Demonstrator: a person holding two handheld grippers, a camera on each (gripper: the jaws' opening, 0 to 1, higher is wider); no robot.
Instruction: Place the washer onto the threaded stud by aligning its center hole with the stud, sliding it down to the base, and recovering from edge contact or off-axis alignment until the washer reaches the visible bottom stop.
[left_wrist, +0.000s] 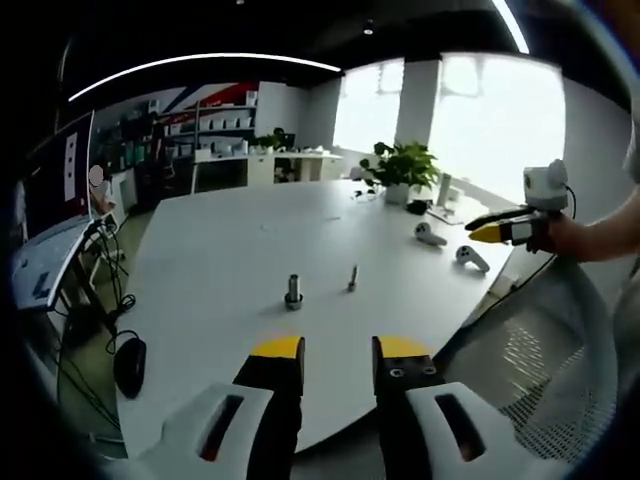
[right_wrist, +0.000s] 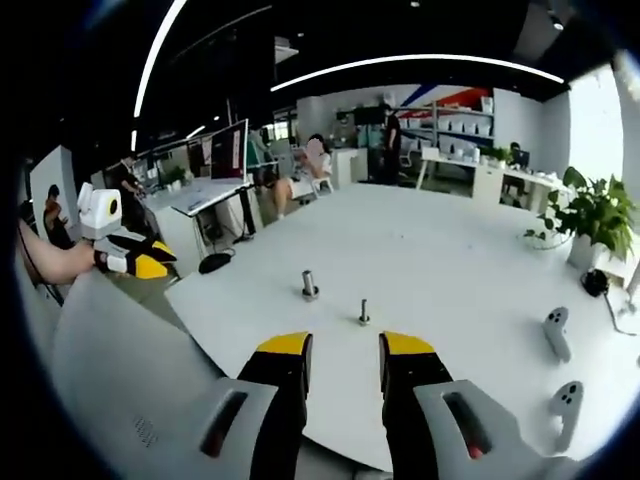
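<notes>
Task not begun. Left claw (left_wrist: 338, 348) and right claw (right_wrist: 345, 345) both parted, holding nothing, back from table (left_wrist: 220, 250). Stud (right_wrist: 364, 313) bare, ahead of right claw; post (right_wrist: 310, 285) beside it. Washer too small to tell.

No legible text, label, brand, number or sign in either view. Dark wall panel (left_wrist: 62, 170), far left of left claw (left_wrist: 338, 352), carries pale upright strip with small marks; too small to read. Shelf boxes (left_wrist: 225, 124) far ahead of same claw: markings unresolved. Monitor (right_wrist: 228, 150) beyond right claw (right_wrist: 346, 350): screen content unreadable.
</notes>
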